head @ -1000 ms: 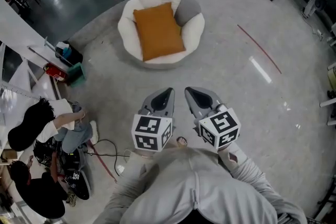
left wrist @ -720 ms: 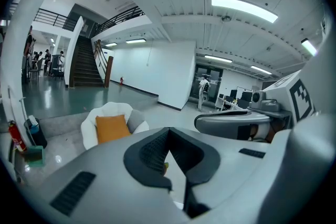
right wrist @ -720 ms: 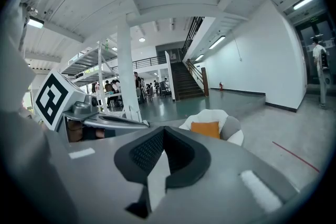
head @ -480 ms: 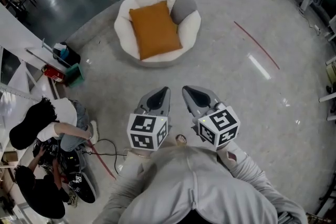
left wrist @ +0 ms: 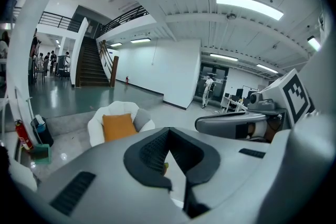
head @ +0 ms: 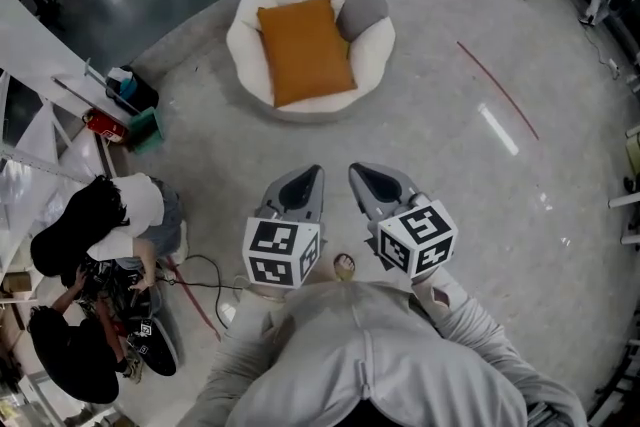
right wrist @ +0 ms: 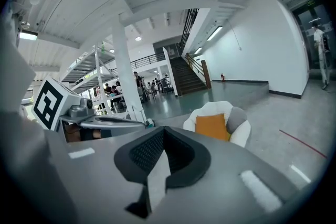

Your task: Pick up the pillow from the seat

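We hold both claws low at centre, side by side, not touching each other. Left gripper (head: 312, 173): jaws pressed together, nothing between them. Right gripper (head: 358, 171): same, jaws together, empty. The orange pillow (head: 305, 50) lies in the round white seat (head: 245, 65) at 12 o'clock from the claws, well apart from them. Its 2 o'clock corner touches a grey cushion (head: 360, 9), and seat rim shows all round the pillow. Bare grey floor (head: 440, 155) lies between the claws and the seat. It is also open toward 3 o'clock, crossed by a red line (head: 497, 90) at 2 o'clock. At 8 o'clock a crouching person (head: 100, 235) and a black cable (head: 205, 263) crowd that edge. A red fire extinguisher (head: 102, 126) sits at 10 o'clock, apart from the seat.
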### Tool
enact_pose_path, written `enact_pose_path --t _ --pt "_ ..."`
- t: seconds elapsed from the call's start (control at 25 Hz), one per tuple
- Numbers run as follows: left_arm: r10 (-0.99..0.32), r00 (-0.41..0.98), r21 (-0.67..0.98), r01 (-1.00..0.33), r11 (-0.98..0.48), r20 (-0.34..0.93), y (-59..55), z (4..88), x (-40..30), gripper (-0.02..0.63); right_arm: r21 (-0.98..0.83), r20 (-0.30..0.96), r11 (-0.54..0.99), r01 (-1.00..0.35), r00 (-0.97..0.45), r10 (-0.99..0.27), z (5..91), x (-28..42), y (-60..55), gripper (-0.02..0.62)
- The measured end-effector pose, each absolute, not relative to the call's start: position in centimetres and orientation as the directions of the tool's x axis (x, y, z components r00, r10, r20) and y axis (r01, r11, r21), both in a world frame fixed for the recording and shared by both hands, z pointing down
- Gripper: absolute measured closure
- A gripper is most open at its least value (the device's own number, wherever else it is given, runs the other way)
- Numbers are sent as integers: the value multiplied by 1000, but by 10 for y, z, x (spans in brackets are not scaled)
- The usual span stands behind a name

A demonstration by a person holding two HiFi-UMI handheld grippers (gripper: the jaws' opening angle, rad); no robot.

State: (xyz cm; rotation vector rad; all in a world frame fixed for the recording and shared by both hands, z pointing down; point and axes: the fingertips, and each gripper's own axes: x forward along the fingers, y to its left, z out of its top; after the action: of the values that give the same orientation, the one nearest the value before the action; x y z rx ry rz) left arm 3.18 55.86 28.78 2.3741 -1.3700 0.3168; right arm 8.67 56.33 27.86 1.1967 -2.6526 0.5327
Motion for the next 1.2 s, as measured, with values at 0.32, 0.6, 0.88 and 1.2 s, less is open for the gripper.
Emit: enact_pose_path --t 0.32,0.6,0.88,1.2 --pt "-772 510 225 -860 -458 379 510 295 9 604 -231 316 616 -753 -657 -685 283 65 513 597" --pt "-766 545 254 -838 -483 342 440 291 -3 604 -218 311 611 -761 -647 -696 281 57 443 597" --pt "-760 557 243 -830 -502 335 374 285 -24 604 -204 316 595 -778 -627 -712 276 39 379 597" --pt "-736 593 239 -805 -542 327 309 279 -47 604 -185 309 574 -798 -601 -737 270 10 314 597"
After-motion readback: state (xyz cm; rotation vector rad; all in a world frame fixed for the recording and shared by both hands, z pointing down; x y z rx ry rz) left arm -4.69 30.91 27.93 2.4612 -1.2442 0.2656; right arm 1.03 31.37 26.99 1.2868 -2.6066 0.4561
